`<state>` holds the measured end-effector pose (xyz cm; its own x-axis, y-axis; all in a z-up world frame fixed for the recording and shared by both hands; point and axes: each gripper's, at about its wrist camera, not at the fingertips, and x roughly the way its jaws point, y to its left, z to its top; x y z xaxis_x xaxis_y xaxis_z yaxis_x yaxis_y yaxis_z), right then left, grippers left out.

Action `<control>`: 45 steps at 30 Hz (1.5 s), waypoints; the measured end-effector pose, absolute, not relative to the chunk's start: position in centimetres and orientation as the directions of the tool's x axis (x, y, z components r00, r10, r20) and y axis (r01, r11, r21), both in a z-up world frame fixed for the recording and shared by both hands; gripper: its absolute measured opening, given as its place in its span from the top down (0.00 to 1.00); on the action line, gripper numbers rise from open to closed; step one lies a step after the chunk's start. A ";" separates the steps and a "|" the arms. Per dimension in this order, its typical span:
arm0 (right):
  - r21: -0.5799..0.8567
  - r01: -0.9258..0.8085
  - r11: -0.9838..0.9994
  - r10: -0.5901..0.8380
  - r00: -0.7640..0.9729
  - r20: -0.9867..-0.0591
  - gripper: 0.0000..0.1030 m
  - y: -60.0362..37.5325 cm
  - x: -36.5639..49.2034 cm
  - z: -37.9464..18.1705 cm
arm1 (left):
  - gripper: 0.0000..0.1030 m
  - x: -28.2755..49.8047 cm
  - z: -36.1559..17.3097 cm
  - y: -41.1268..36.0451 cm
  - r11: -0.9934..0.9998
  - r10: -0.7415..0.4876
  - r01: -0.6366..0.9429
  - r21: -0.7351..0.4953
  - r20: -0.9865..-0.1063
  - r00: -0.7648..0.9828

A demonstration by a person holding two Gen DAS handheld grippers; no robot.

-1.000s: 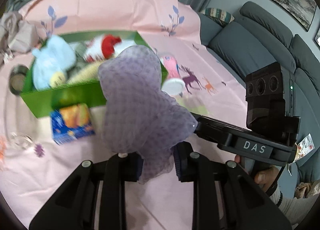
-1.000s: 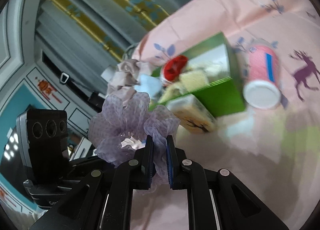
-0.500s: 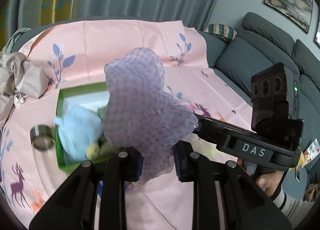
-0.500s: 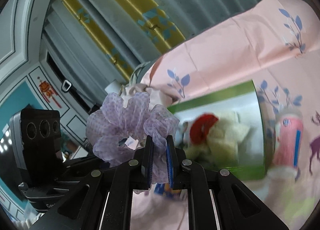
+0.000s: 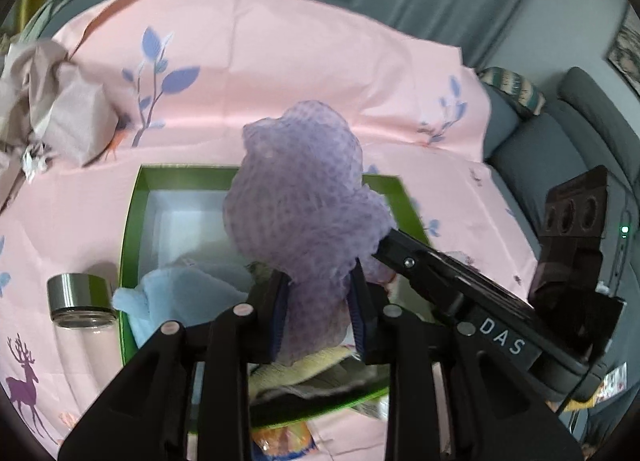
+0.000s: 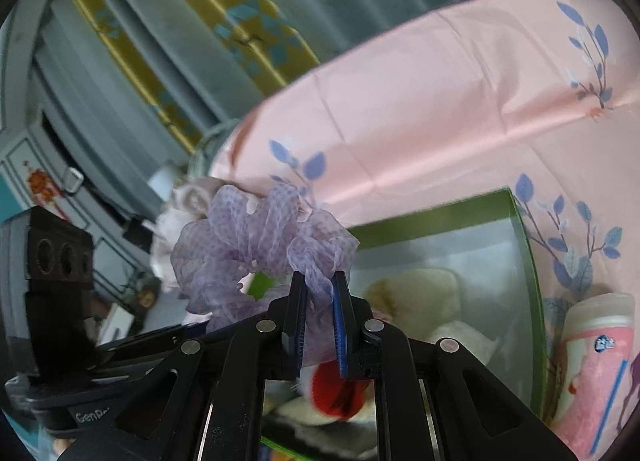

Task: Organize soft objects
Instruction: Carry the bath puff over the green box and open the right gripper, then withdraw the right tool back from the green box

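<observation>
Overhead, both grippers carry the lilac scrunchie [image 5: 304,205] above the green box [image 5: 130,221] — right gripper [image 6: 319,297] clamping its frill, left gripper [image 5: 320,293] easing open around it — box's far half bare.

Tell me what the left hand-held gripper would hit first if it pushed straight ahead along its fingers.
Probably the soft toys in the green box: the left hand-held gripper, its jaws opening around the purple scrunchie, points down over the blue plush. Depth is unclear.
</observation>
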<state>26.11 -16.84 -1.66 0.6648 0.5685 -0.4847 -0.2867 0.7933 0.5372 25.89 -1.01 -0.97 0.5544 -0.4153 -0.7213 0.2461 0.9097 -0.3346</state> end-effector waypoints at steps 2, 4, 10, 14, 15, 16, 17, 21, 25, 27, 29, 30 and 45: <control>0.525 -0.266 0.808 0.546 0.671 -0.501 0.87 -16.8 26.6 -2.1 | 0.59 26.2 -1.5 -0.8 0.916 -0.400 0.221 -0.334 -0.733 0.551; 0.534 -0.245 0.809 0.538 0.676 -0.504 0.86 -17.4 26.8 -2.4 | 0.23 26.3 -1.8 -0.1 0.923 -0.383 0.187 -0.337 -0.739 0.554; 0.585 -0.186 0.790 0.520 0.709 -0.476 0.46 -20.6 25.8 -2.2 | 0.15 24.9 -0.9 0.8 0.911 -0.405 0.182 -0.370 -0.719 0.564; 0.576 -0.190 0.795 0.509 0.725 -0.463 0.46 -22.3 23.3 -1.2 | 0.04 23.5 0.1 1.2 0.900 -0.426 0.193 -0.391 -0.697 0.577; 0.571 -0.192 0.798 0.506 0.727 -0.463 0.46 -22.5 22.8 -1.1 | 0.01 22.8 0.5 1.3 0.899 -0.428 0.198 -0.391 -0.689 0.584; 0.565 -0.193 0.802 0.503 0.728 -0.465 0.44 -22.5 22.3 -0.9 | 0.01 22.3 0.7 1.3 0.900 -0.426 0.201 -0.386 -0.686 0.590; 0.559 -0.194 0.806 0.500 0.729 -0.469 0.44 -22.7 21.6 -0.8 | 0.01 22.0 0.9 1.3 0.901 -0.424 0.204 -0.382 -0.686 0.591; 0.535 -0.193 0.822 0.487 0.726 -0.486 0.41 -23.2 18.7 -1.0 | 0.01 19.8 1.3 1.3 0.919 -0.391 0.209 -0.335 -0.695 0.604; 0.475 -0.199 0.857 0.457 0.718 -0.524 0.41 -23.0 16.0 -1.6 | 0.01 16.9 1.3 1.4 0.934 -0.357 0.211 -0.290 -0.699 0.620; 0.421 -0.203 0.884 0.428 0.715 -0.554 0.41 -22.5 14.5 -2.0 | 0.01 15.3 0.9 1.6 0.938 -0.345 0.205 -0.280 -0.695 0.631; 0.378 -0.215 0.901 0.411 0.701 -0.582 0.40 -22.0 13.3 -2.6 | 0.01 14.4 0.5 1.8 0.942 -0.335 0.198 -0.273 -0.699 0.632; 0.354 -0.219 0.909 0.401 0.693 -0.599 0.40 -21.7 12.7 -2.9 | 0.01 13.7 0.2 1.8 0.945 -0.325 0.192 -0.264 -0.701 0.635; 0.281 -0.242 0.929 0.369 0.678 -0.636 0.40 -20.2 6.0 -4.6 | 0.01 6.2 -2.5 2.2 0.972 -0.227 0.110 -0.206 -0.722 0.654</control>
